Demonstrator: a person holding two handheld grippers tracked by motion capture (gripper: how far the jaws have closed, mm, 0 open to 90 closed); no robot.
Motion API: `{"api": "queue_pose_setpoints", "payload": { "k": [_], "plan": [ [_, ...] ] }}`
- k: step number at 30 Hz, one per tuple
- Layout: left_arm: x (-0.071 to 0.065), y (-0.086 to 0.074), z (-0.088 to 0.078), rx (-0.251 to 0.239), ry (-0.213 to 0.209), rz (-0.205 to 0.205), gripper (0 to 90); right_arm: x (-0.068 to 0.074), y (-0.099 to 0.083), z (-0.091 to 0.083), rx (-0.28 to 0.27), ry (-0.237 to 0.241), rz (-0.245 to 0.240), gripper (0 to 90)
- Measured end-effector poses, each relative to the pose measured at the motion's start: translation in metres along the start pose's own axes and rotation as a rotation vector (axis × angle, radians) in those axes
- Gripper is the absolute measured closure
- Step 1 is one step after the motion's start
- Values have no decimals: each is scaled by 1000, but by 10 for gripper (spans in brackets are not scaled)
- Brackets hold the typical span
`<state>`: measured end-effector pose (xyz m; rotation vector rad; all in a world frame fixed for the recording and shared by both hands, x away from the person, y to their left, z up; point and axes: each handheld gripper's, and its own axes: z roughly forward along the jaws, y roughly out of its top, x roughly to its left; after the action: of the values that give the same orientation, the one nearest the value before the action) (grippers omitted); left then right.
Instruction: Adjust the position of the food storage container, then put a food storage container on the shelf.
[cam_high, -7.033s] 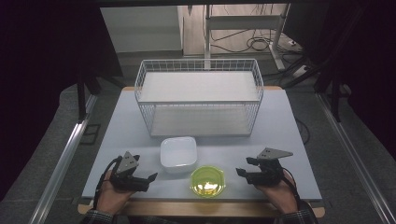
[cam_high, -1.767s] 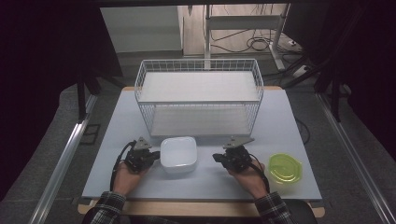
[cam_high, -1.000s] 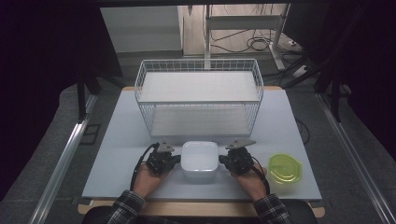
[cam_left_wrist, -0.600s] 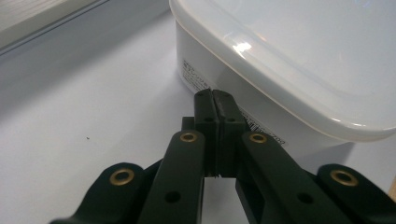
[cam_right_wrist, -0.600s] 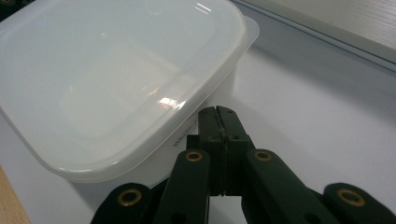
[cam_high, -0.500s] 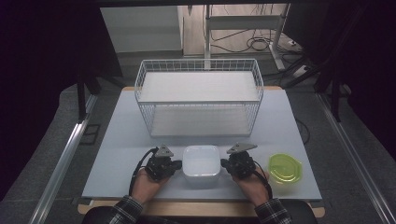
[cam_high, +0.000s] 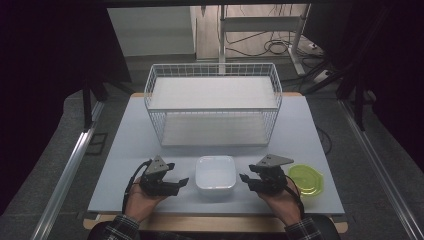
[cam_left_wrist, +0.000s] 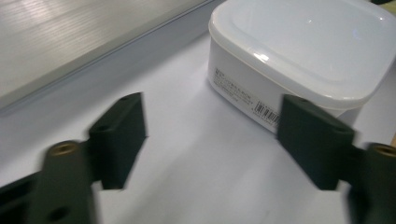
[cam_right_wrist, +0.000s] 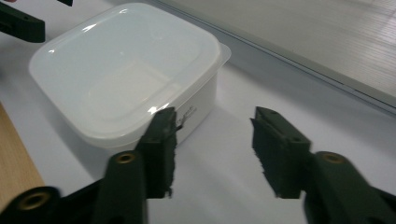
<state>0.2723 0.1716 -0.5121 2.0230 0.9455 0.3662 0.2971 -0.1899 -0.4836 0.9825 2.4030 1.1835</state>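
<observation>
A white square plastic container (cam_high: 215, 173) stands near the table's front edge, between my two grippers. My left gripper (cam_high: 178, 176) is just left of it, jaws wide apart with nothing between them. In the left gripper view that gripper (cam_left_wrist: 212, 135) points past the container (cam_left_wrist: 303, 46), which shows a barcode label on its side. My right gripper (cam_high: 246, 180) sits just right of the container, also open and apart from it. In the right gripper view it (cam_right_wrist: 212, 140) has the container (cam_right_wrist: 126, 70) beside its left jaw. Both sets of jaws have just been opening.
A yellow-green round dish (cam_high: 305, 179) lies right of my right hand. A white wire basket (cam_high: 212, 102) with a white floor stands at the back of the pale table (cam_high: 130, 145). The table's wooden front edge (cam_right_wrist: 14, 163) is close. Dark floor surrounds the table.
Both grippers were shut against the container's sides a second ago. They have let go, opened and drawn outward a little; the container stays at front centre.
</observation>
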Motion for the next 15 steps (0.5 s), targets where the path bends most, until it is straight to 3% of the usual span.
{"api": "queue_pose_setpoints", "payload": {
  "k": [3, 9, 15],
  "plan": [
    [-1, -2, -4, -7, 21, -3, 74, 0, -3, -5, -18, 26, -1, 356],
    [0, -5, -7, -15, 9, 0, 54, -1, -8, -6, -31, 57, 13, 259],
    [-4, -2, -1, 17, 2, 22, 8, -1, -8, -2, -32, 72, 14, 205]
  ]
}}
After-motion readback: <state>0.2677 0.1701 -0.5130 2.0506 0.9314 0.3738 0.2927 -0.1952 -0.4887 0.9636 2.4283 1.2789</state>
